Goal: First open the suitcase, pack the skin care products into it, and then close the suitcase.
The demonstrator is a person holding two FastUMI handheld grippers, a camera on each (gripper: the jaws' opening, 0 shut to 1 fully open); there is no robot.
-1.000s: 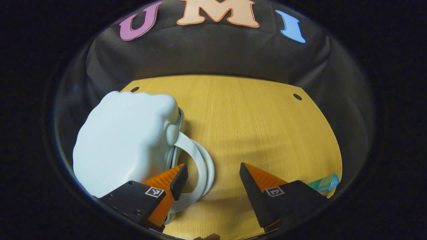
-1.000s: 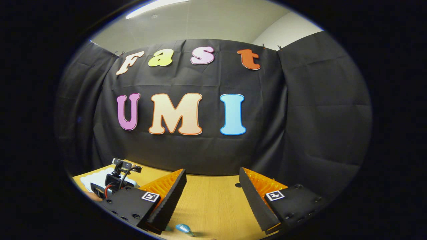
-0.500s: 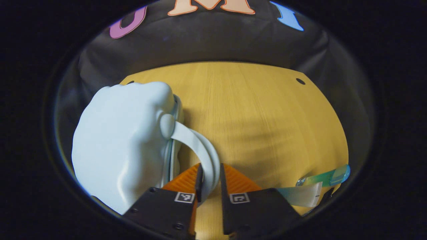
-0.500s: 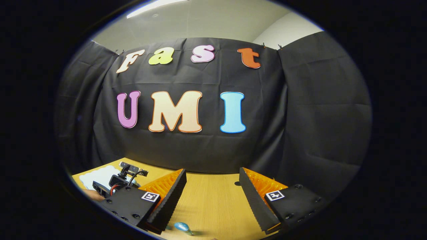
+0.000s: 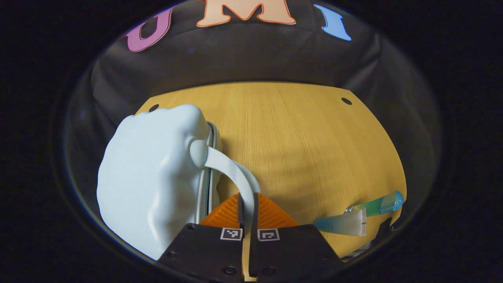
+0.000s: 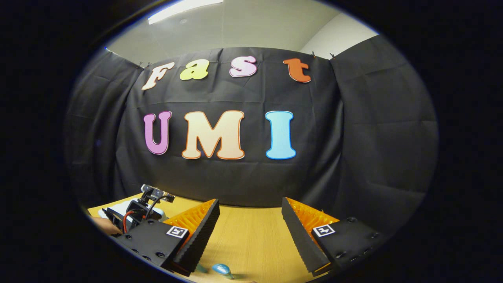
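Down at the lower centre of the left gripper view, the left gripper [image 5: 246,204] has its fingers [image 5: 224,212] pressed together on the pale strap handle [image 5: 230,171] of the suitcase [image 5: 151,177]. The handle arcs from a round knob on the case's right flank down to the fingers, and a second strap loop lies just behind it. The suitcase is a pale blue, lumpy-shelled case filling the left half of that view; its long axis runs from the lower left of the frame up toward the upper middle, with the seam edge facing right toward the bare wood of the counter [image 5: 298,137]. The seam looks closed, so whatever is inside cannot be seen. Its lower edge is cut off by the gripper body and the frame's rim.

At the lower right of the same view lie two skin care tubes: a whitish tube [image 5: 342,224] with a flat crimped end pointing right, and beyond it a green tube with a blue cap [image 5: 377,204], cap toward the right edge. Both lie roughly crosswise to the suitcase, well apart from it.

Over in the right gripper view, the right gripper [image 6: 250,230] holds its fingers wide apart above the counter, clamped on nothing. A small blue rounded object [image 6: 222,269] sits at the bottom edge, too cropped to identify. At the lower left, the other gripper's body with cables partly covers the suitcase.
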